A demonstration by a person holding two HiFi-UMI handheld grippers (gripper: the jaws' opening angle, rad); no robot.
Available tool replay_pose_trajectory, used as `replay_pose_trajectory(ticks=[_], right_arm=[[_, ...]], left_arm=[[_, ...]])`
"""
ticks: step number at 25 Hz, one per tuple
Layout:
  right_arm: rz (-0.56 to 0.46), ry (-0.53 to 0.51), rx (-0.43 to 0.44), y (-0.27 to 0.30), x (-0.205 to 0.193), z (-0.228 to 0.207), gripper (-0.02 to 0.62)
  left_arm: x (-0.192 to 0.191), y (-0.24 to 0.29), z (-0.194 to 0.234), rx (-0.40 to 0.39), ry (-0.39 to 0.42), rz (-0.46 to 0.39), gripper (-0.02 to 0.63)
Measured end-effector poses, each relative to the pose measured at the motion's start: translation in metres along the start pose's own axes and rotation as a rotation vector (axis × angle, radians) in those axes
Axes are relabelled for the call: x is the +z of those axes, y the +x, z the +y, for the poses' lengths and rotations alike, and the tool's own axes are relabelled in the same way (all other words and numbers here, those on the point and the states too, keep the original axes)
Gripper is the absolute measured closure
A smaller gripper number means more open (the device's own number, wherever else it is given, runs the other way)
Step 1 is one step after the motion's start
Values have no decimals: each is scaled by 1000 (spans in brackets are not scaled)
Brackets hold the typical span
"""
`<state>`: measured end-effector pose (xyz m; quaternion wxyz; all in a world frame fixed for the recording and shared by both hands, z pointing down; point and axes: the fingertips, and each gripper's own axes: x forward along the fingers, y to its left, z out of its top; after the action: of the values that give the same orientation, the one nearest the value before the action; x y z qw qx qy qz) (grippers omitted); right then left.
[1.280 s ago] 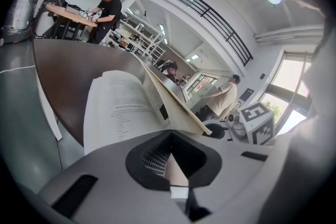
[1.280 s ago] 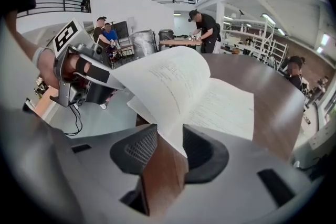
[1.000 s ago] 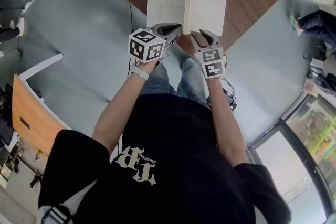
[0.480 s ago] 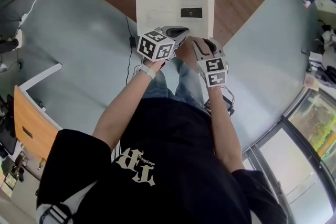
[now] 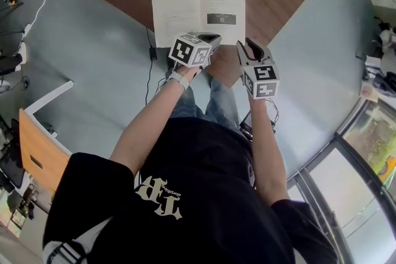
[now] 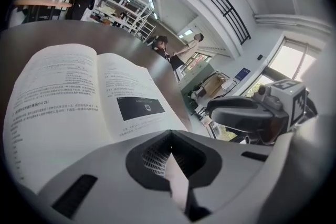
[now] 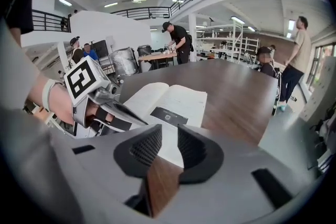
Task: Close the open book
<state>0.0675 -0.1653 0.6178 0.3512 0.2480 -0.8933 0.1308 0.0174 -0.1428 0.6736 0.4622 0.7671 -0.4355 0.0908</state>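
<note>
Left gripper [image 5: 210, 39] tilts down, jaws pinched narrow on the open book's [image 5: 185, 9] near edge. Right gripper [image 5: 249, 46] hovers just beside, jaws half-wide, just been closing, gripping nothing.

Open book [image 6: 79, 97] laid flat on brown table [image 6: 113, 34]; its near edge pinched by left gripper [image 6: 170, 152]; right gripper [image 6: 247, 115] alongside.

left gripper [image 5: 210, 39] pinching book [image 5: 185, 9] edge | right gripper [image 5: 247, 45] jaws apart, just closing, empty
</note>
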Motion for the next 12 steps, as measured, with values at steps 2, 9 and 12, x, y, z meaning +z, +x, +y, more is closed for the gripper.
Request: replay_pose_trajectory(ticks=[2,9,12], right_arm=[[9,23,26,10,-1,0,604],[117,39,114,65,-12,2,607],[165,6,129,80,-19,-1,607]], left_arm=[[-1,3,0,4,-6,10,600],[-4,12,0,46,24,57,600],[-7,16,-2,61,26,74,601]])
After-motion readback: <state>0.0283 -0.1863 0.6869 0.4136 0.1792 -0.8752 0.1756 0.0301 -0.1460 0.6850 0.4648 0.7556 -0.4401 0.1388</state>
